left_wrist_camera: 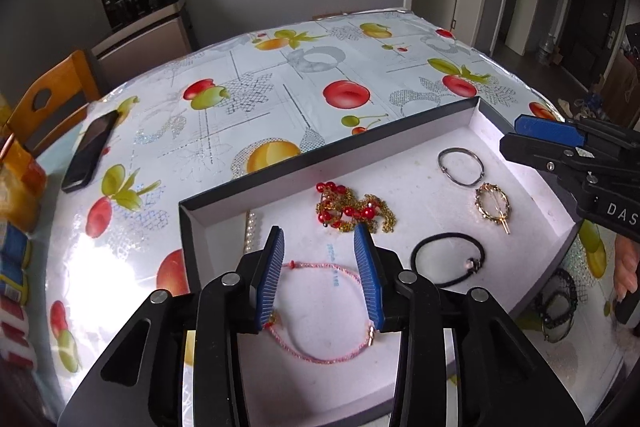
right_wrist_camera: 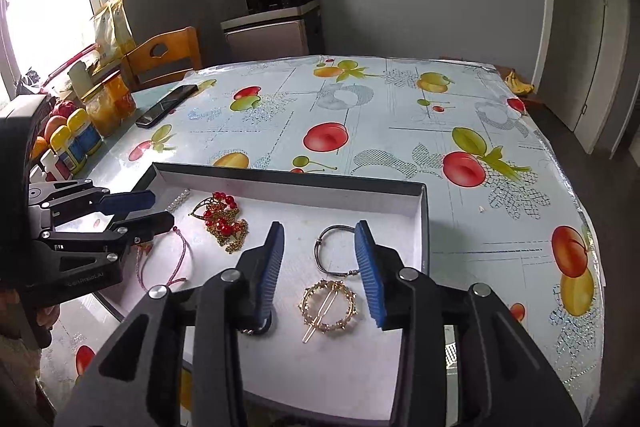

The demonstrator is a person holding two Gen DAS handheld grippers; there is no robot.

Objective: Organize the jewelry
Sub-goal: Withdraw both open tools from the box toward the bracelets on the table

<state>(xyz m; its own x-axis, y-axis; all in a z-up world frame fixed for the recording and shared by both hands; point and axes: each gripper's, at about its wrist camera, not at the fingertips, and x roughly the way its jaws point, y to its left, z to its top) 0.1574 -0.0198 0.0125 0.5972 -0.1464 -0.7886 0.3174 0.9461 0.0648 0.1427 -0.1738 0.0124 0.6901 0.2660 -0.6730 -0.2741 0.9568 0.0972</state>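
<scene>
A shallow black tray with a white floor point(left_wrist_camera: 400, 163) point(right_wrist_camera: 280, 183) lies on the table. In it lie a pink cord bracelet point(left_wrist_camera: 320, 311) point(right_wrist_camera: 180, 259), a red-bead and gold-chain piece point(left_wrist_camera: 352, 211) point(right_wrist_camera: 222, 219), a silver bangle point(left_wrist_camera: 460, 167) point(right_wrist_camera: 336, 251), a gold round hair clip point(left_wrist_camera: 493, 205) point(right_wrist_camera: 330, 307), a black hair tie point(left_wrist_camera: 448, 259) and a pearl strand point(left_wrist_camera: 251, 231) point(right_wrist_camera: 179, 199). My left gripper point(left_wrist_camera: 322, 243) point(right_wrist_camera: 160, 209) is open and empty above the pink bracelet. My right gripper point(right_wrist_camera: 320, 239) point(left_wrist_camera: 512, 133) is open and empty above the bangle and hair clip.
A fruit-print cloth covers the table point(right_wrist_camera: 400, 131). A black phone point(left_wrist_camera: 90, 151) point(right_wrist_camera: 166, 105) lies at the left. Bottles and jars point(right_wrist_camera: 84, 135) stand along the left edge. A dark beaded bracelet point(left_wrist_camera: 556, 307) lies outside the tray. A wooden chair point(right_wrist_camera: 168, 55) stands behind.
</scene>
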